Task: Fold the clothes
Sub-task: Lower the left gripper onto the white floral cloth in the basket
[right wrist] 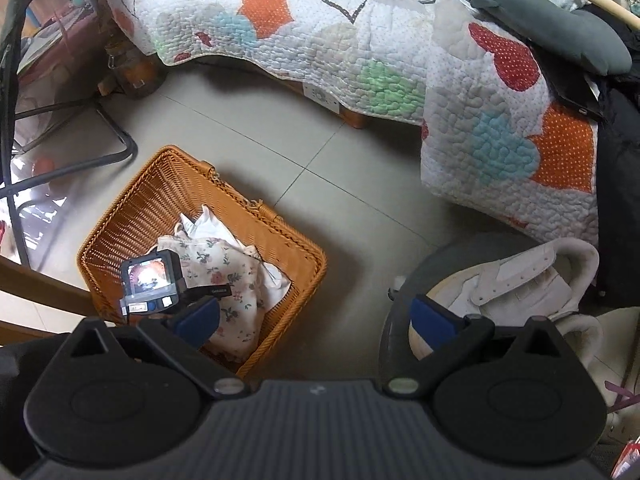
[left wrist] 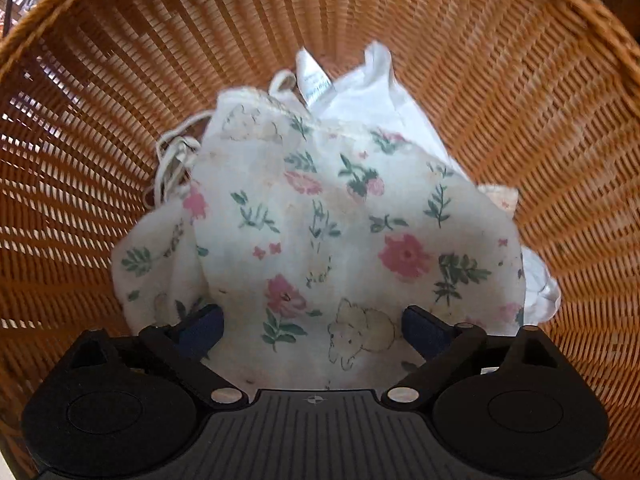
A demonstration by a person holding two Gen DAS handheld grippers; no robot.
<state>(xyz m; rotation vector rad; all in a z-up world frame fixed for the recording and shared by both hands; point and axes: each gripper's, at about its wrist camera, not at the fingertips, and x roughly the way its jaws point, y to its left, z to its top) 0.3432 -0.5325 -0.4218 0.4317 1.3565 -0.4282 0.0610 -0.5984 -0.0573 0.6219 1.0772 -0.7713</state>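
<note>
pointing straight down into the wicker basket [left wrist: 500,92], the left gripper [left wrist: 312,330] has its jaws spread wide, blue pads either side of a patch of floral garment [left wrist: 320,220] with nothing clamped; whether the pads touch the cloth cannot be told. the floral garment, white with pink flowers, green leaves and a small bear print, lies crumpled on top of the pile at the basket bottom. behind it, against the far wall, a plain white garment [left wrist: 376,92] sticks up with its sewn-in label showing; thin white straps trail at the left side of the pile.

right gripper [right wrist: 316,320] hangs above the floor, jaws wide apart and empty. nearest its right finger: white sneaker [right wrist: 512,280]. below its left finger the basket stands on the tiled floor [right wrist: 320,148], with the left tool's camera body over the clothes. further off, a bed under a heart-patterned quilt [right wrist: 480,120], a grey pillow [right wrist: 560,36] on it.
</note>
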